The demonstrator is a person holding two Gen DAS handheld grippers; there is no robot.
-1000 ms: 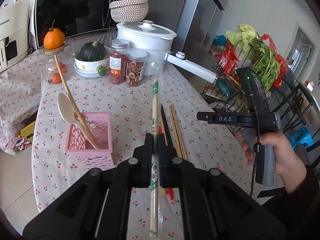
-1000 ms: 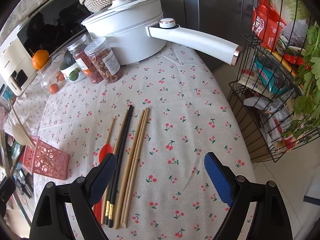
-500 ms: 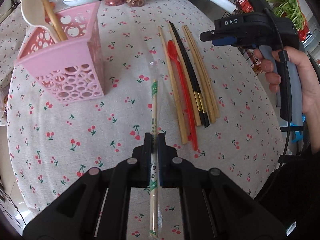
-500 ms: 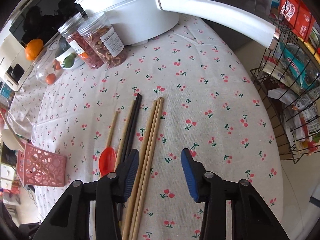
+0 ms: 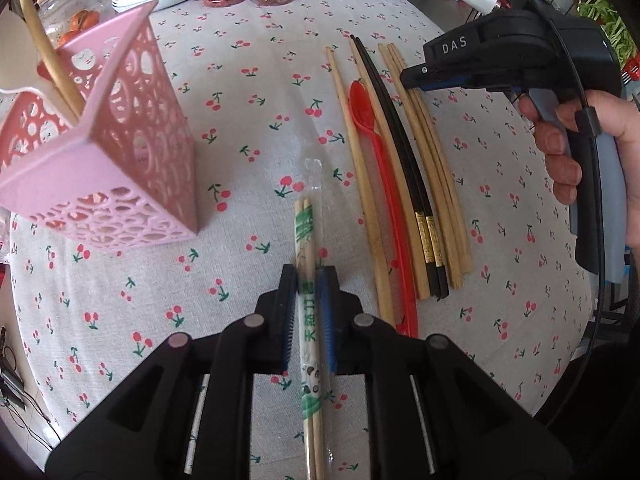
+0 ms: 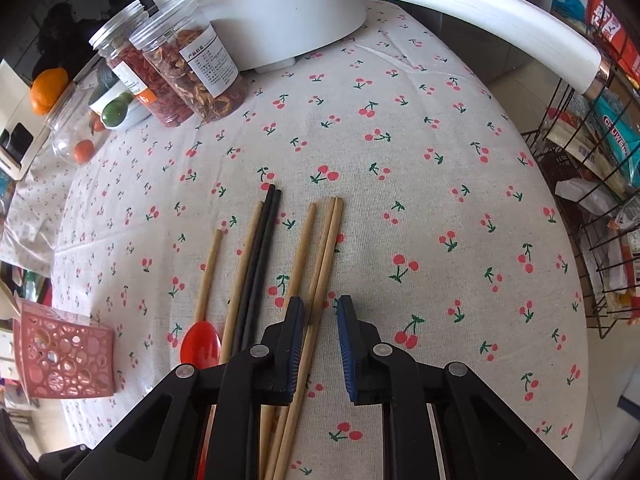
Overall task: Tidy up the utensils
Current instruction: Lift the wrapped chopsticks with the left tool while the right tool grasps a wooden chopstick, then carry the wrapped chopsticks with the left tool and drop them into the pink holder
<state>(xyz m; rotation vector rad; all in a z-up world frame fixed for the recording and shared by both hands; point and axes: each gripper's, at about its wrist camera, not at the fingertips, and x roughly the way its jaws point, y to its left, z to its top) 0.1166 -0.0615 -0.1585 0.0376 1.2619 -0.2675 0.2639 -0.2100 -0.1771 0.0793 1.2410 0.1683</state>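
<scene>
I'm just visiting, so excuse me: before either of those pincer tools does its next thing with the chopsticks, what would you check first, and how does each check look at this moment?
1. Left gripper shut on the wrapped chopsticks: ok.
2. Pink basket upright on the table: ok.
3. Room in the basket beside the wooden spoon: cannot tell.
4. Right gripper open over the bamboo chopsticks: ok.
5. Only one pair between the right jaws: cannot tell.
6. Red spoon and black chopsticks outside the right jaws: ok.

Bright, even daylight; soft shadows; strong fisheye bending with dark corners; the near pink basket (image 5: 100,152) looks blurred.
</scene>
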